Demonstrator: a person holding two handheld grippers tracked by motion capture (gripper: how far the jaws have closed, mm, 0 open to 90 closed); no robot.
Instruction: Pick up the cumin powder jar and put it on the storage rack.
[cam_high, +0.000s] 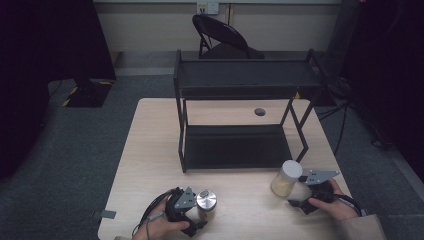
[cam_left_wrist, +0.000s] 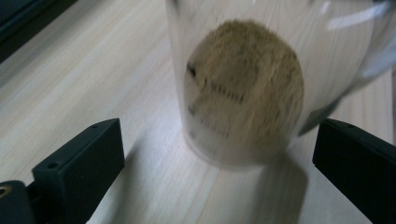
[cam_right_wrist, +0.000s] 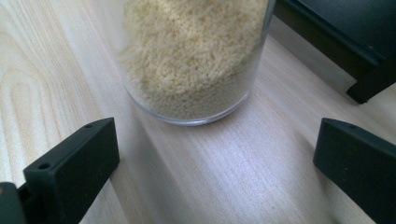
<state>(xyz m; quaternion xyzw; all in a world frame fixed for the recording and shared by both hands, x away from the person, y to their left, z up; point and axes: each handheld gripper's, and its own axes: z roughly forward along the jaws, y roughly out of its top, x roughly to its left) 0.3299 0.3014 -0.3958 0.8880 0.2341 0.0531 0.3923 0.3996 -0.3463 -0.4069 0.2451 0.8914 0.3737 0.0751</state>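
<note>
Jars of clear, rigid, probably slippery plastic: brown-powder jar (cam_left_wrist: 243, 88) ahead of my wide-open, empty left gripper (cam_left_wrist: 219, 172); grain jar (cam_right_wrist: 196, 56) ahead of my right gripper (cam_right_wrist: 217, 170), likewise spread and empty. I judge both light; grasp mid-wall.

- A table (cam_high: 150, 150) stands in the middle of the scene, with a two-level shelf (cam_high: 240, 75) on its far half.
- A hole (cam_high: 259, 112) in the tabletop lies under the upper shelf, toward the right.
- A jar with a metal lid (cam_high: 206, 202) stands near the near edge, left of centre, just right of the left gripper (cam_high: 197, 220).
- A jar of grains (cam_high: 286, 179) stands on the near right, just before the shelf's right front leg and just left of the right gripper (cam_high: 295, 197).
- The two jars stand well apart.
- A folding chair (cam_high: 220, 37) stands on the floor behind the table, against the far wall.
</note>
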